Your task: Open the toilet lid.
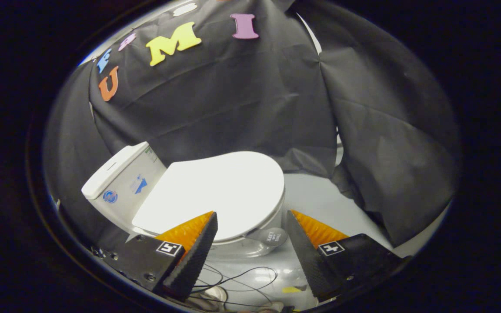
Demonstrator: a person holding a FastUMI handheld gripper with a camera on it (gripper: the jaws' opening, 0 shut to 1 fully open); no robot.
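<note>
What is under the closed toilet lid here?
The toilet lid lies flat and shut, so only the bowl's outer rim shows beneath its edge. The seat and bowl's inside are covered. The tool is open, fingers apart before the lid, touching nothing.

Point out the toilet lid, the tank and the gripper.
toilet lid (215,195): gripper view, on the middle of its closed top, just beyond the fingers.
tank (122,182): gripper view, on its side wall, behind the lid.
gripper (250,217): gripper view, midway between its fingertips, fingers open, holding nothing.
</note>
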